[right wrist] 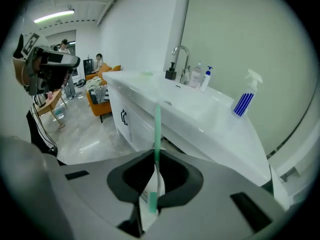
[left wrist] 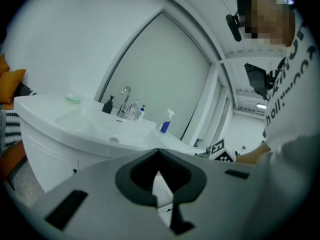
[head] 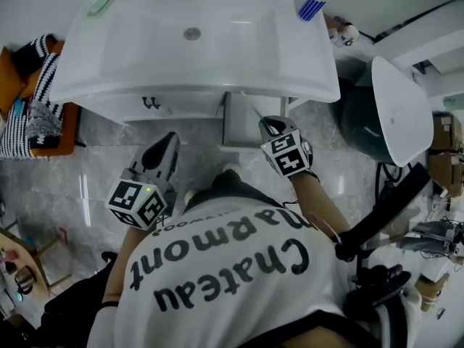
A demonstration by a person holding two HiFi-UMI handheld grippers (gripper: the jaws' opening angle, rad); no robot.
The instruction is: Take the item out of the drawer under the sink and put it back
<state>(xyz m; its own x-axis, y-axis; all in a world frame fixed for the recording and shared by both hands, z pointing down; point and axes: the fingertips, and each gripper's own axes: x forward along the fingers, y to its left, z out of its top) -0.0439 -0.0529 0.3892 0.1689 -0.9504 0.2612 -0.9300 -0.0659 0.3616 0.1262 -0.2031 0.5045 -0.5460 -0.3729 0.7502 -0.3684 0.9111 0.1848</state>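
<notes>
Right gripper (right wrist: pixel 156 156) clamps a slim green plastic stick (right wrist: pixel 157 124) above the open white drawer (head: pixel 239 129), frame centre; left gripper (left wrist: pixel 159 154) closed, empty. Lowering it back in likely follows.

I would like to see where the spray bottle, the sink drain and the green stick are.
spray bottle (right wrist: pixel 244 103), right gripper view, on its blue-striped body.
sink drain (head: pixel 191 32), head view, on the drain's centre.
green stick (right wrist: pixel 156 134), right gripper view, on the middle of its shaft.

Two grippers (head: pixel 172 138) (head: pixel 269 125), one sink (head: pixel 145 46), one spray bottle (head: pixel 313 2), one green stick (right wrist: pixel 157 124).
</notes>
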